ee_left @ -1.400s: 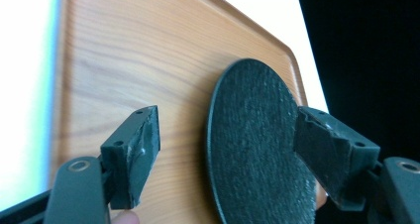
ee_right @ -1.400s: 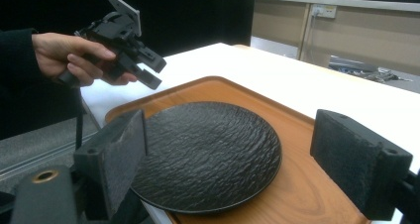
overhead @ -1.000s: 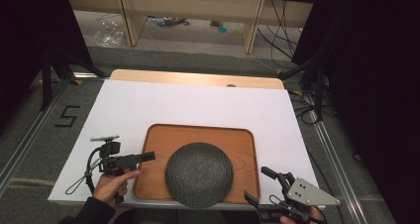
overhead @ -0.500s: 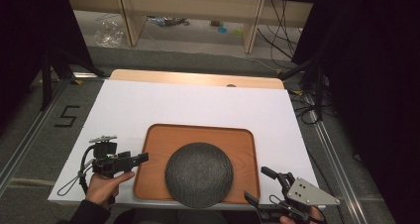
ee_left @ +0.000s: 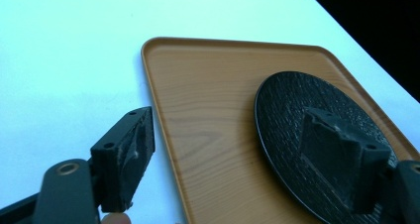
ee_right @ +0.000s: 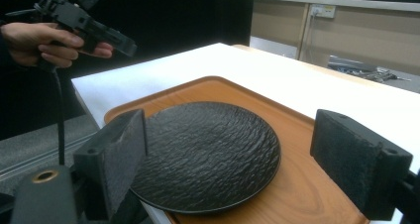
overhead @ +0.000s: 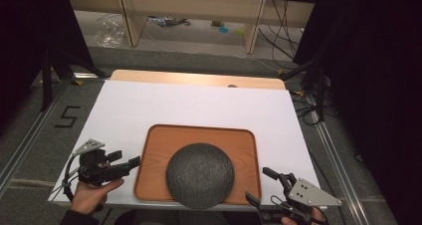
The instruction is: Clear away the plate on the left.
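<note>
The plate (overhead: 200,174) is dark charcoal grey with a rough, rippled texture. The tray (overhead: 159,150) under it is orange-brown wood with visible grain. The worktop (overhead: 189,105) is plain white, and both tongs are black.

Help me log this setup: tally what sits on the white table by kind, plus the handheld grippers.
Wooden tray: 1
Dark textured plate: 1
Handheld grippers, left gripper and right gripper: 2
Total: 4

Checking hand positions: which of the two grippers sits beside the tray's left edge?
The left gripper, open, beside the wooden tray's left edge. The right gripper, also open, sits off the tray's near right corner.
</note>
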Tool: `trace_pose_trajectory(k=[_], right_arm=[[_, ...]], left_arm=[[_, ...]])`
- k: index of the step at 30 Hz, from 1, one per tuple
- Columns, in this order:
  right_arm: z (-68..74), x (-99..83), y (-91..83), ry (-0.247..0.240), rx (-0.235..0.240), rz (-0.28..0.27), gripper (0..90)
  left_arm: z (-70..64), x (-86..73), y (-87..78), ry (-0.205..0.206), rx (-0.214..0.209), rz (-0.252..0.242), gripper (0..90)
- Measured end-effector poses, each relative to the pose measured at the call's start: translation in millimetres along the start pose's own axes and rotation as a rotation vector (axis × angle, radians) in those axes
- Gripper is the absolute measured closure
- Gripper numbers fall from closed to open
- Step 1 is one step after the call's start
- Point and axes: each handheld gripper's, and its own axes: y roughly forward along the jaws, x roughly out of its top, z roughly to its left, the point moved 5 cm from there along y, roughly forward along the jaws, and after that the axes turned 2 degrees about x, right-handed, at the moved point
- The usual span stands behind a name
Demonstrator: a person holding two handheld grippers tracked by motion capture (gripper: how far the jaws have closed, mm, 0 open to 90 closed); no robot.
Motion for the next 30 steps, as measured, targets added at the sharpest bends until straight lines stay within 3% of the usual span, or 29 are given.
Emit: trace_pose_trajectory(k=[5,9,12,15,30], right_arm=[[-0.5,0.1,-0.5,-0.007,-0.003,0.002,15.6],[0.0,-0.2,-0.6,-0.002,0.003,0.008,15.6],[-0.1,-0.2,-0.6,-0.002,0.002,0.008,15.6],[0.8,-0.4,-0.4,0.008,0.007,0.005,15.6],[-0.5,0.3,-0.2,-0.01,0.0,-0.004,15.6]], left_arm=[[-7.6,-1.1,-12.7,0.04,-0.058,-0.054,21.7],[-18.3,-4.4,-20.9,0.043,-0.112,-0.086,21.8],[-25.4,-7.7,-24.5,0.088,-0.105,-0.09,21.8],[-30.1,-10.1,-28.7,0.106,-0.116,-0.101,21.8],[-27.1,-13.2,-30.8,0.099,-0.099,-0.095,21.8]])
